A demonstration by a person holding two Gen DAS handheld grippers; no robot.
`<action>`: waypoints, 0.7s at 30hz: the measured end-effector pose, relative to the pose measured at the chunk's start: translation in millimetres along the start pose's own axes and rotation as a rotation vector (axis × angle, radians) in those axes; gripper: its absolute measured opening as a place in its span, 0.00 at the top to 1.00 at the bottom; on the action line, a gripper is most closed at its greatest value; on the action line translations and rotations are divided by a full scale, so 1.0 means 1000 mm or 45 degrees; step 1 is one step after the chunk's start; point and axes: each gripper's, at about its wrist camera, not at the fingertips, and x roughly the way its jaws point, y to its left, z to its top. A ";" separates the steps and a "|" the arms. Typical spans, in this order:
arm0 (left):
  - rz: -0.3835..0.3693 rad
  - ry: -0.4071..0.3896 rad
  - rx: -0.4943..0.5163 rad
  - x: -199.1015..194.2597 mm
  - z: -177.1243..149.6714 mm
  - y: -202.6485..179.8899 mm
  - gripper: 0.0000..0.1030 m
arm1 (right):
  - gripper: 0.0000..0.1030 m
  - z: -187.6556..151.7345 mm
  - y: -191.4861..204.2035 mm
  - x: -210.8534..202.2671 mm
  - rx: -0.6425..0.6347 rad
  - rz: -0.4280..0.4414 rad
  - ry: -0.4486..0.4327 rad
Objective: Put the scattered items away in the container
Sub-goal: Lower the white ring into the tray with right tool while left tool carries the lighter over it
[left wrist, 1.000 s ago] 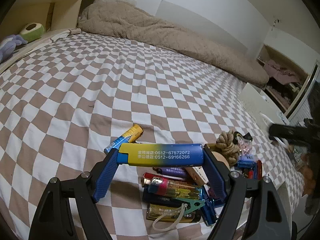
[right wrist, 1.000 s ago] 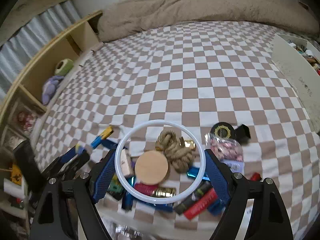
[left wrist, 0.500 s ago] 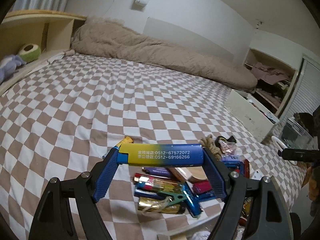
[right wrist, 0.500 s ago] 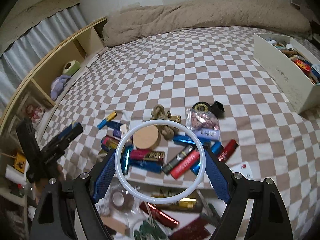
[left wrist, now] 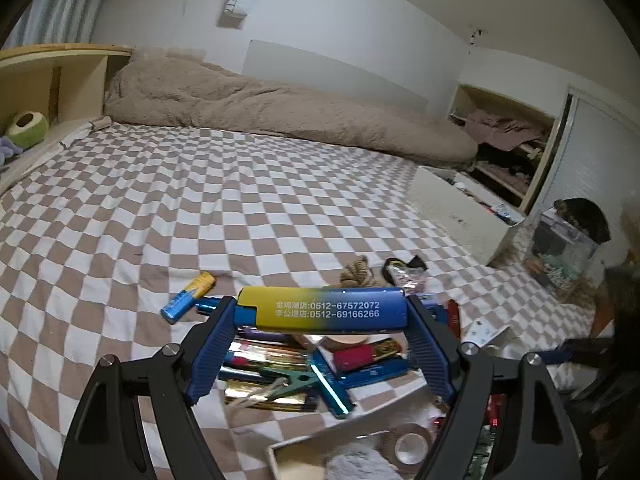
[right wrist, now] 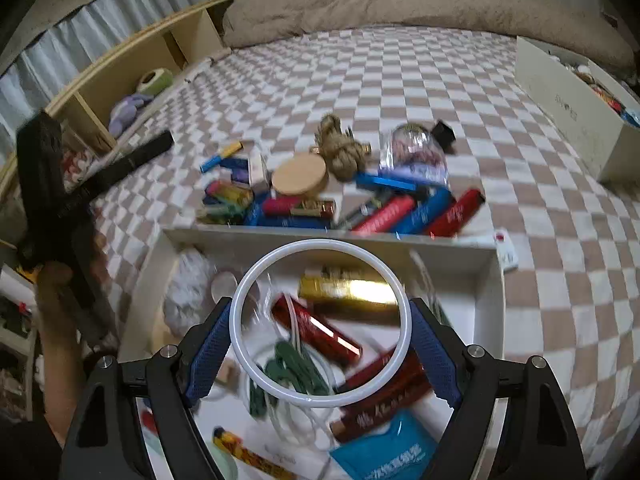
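My left gripper [left wrist: 320,316] is shut on a yellow-and-blue lighter [left wrist: 322,311], held crosswise above a heap of scattered items [left wrist: 304,364] on the checkered bed. My right gripper [right wrist: 320,324] is shut on a white ring [right wrist: 321,322], held over the open white box [right wrist: 332,240] at the bed's near edge. The box holds red and gold lighters, green clips and a blue packet. The box corner also shows in the left wrist view [left wrist: 288,450]. The heap [right wrist: 340,196] lies just beyond the box's far wall.
A knotted rope [right wrist: 340,148], a wooden lid [right wrist: 300,174] and a blue-yellow battery [left wrist: 188,298] lie in the heap. A second white box [right wrist: 572,120] stands at the bed's right edge. A beige duvet [left wrist: 280,112] lies at the far end. A wooden shelf [right wrist: 132,68] runs along the left.
Both grippers have pulled back toward the near edge of the bed with their loads. The white ring now hangs over the open box instead of over the heap.
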 end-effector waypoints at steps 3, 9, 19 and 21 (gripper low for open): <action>-0.025 -0.009 0.029 -0.005 0.000 -0.008 0.20 | 0.18 -0.011 0.000 0.003 -0.009 -0.014 0.021; -0.070 0.000 0.073 -0.006 -0.002 -0.022 0.20 | 0.18 -0.029 0.010 0.006 -0.059 -0.034 0.035; -0.116 0.000 0.152 -0.014 -0.011 -0.045 0.20 | 0.18 -0.039 0.027 0.027 -0.146 -0.119 0.064; -0.128 0.005 0.162 -0.014 -0.013 -0.049 0.20 | 0.18 -0.040 0.026 0.031 -0.153 -0.141 0.075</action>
